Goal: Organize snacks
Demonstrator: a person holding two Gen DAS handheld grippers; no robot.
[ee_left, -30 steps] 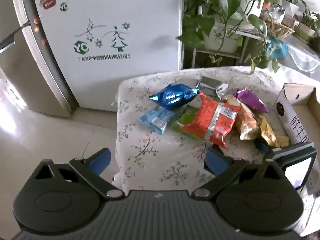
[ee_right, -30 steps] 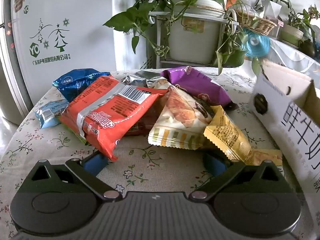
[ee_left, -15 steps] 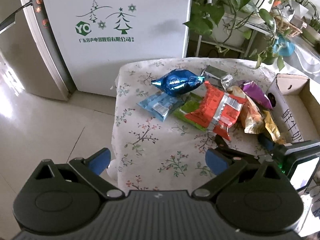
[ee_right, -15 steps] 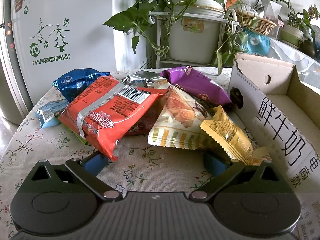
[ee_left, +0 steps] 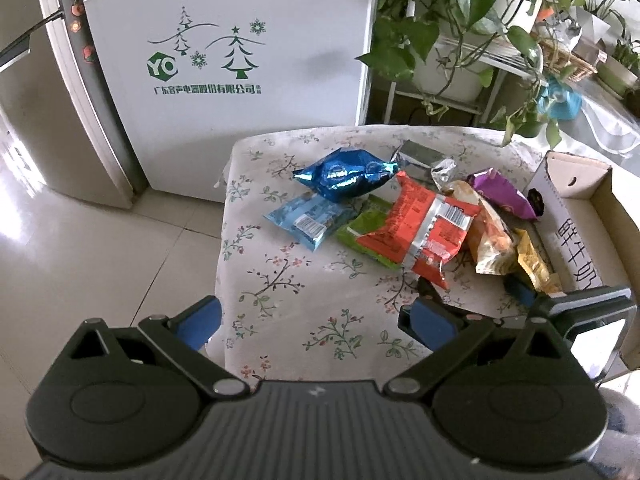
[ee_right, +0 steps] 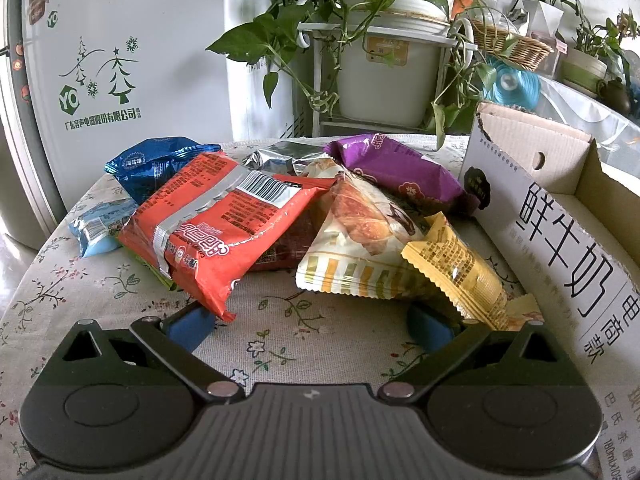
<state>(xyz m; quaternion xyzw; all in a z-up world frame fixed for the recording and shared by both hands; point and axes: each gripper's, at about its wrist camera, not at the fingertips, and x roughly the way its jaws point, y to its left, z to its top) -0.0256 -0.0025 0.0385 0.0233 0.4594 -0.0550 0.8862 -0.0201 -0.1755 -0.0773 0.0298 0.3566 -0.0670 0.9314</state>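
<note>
A lived-in home, white refrigerator (ee_left: 224, 80) with tree decals far left, tiled floor (ee_left: 80, 240) beside it, potted trailing plants (ee_right: 384, 52) on a white rack far right, wicker basket (ee_right: 508, 46) among them, floral tablecloth (ee_left: 288, 280) over the bench

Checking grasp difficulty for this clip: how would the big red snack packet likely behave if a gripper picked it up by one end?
The red snack packet looks puffy and crinkled, so probably light and floppy, sagging from a pinched end. Its glossy film may be slippery. It overlaps the green packet, which might shift.
</note>
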